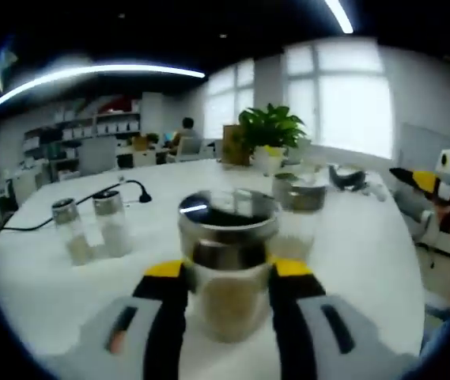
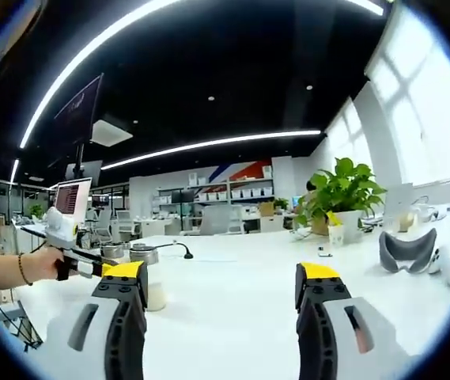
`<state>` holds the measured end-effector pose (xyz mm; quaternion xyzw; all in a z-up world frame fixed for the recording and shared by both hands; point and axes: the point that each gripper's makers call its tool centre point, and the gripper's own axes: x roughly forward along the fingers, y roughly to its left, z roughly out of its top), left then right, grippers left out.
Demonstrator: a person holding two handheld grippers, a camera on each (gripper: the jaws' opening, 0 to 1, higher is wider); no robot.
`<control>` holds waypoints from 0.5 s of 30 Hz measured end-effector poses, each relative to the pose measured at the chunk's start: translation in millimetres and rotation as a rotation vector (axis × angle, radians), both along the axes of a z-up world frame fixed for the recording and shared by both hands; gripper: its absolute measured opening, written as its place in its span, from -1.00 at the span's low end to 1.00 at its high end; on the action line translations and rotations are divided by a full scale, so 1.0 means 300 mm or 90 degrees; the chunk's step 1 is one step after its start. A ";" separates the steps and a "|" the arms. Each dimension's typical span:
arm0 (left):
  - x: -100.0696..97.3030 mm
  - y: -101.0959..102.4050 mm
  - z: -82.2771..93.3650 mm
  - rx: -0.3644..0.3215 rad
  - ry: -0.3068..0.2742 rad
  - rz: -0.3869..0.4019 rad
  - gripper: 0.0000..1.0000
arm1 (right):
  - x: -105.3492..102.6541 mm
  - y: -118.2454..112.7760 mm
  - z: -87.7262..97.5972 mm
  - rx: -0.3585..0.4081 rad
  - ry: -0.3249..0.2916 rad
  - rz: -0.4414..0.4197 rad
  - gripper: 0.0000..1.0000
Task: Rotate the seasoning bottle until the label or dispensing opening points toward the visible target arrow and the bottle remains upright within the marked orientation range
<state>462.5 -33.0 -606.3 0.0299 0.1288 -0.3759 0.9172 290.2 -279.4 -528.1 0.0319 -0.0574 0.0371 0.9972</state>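
Bottle (image 1: 228, 261) upright on worktop (image 1: 367, 253), clamped in left claw (image 1: 228, 297). Right claw (image 2: 221, 297) wide, empty. Turning step; next: twist bottle upright, arrow unseen.

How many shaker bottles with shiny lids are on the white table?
3: one seasoning bottle between the left gripper's jaws, and two small shakers, and, side by side at its left. More may be hidden.
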 end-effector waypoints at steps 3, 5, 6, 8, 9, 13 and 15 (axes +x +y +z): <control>0.000 0.007 0.000 -0.004 -0.010 0.045 -0.15 | 0.002 0.004 -0.004 0.004 0.003 0.002 0.55; -0.002 0.003 0.001 -0.003 -0.011 0.056 -0.15 | 0.004 0.004 -0.008 0.005 0.007 0.003 0.53; -0.002 0.004 0.001 -0.005 -0.012 0.063 -0.15 | 0.005 0.006 -0.011 0.007 0.008 0.003 0.52; -0.001 0.005 0.002 -0.011 -0.020 0.088 -0.15 | 0.008 0.010 -0.016 0.011 0.014 0.005 0.51; -0.001 0.005 0.004 -0.014 -0.024 0.097 -0.15 | 0.009 0.013 -0.018 0.012 0.016 0.006 0.51; -0.003 0.007 0.004 -0.021 -0.039 0.131 -0.15 | 0.009 0.016 -0.020 0.012 0.019 0.005 0.50; -0.003 0.010 0.005 -0.029 -0.050 0.148 -0.15 | 0.010 0.014 -0.022 0.016 0.020 0.003 0.50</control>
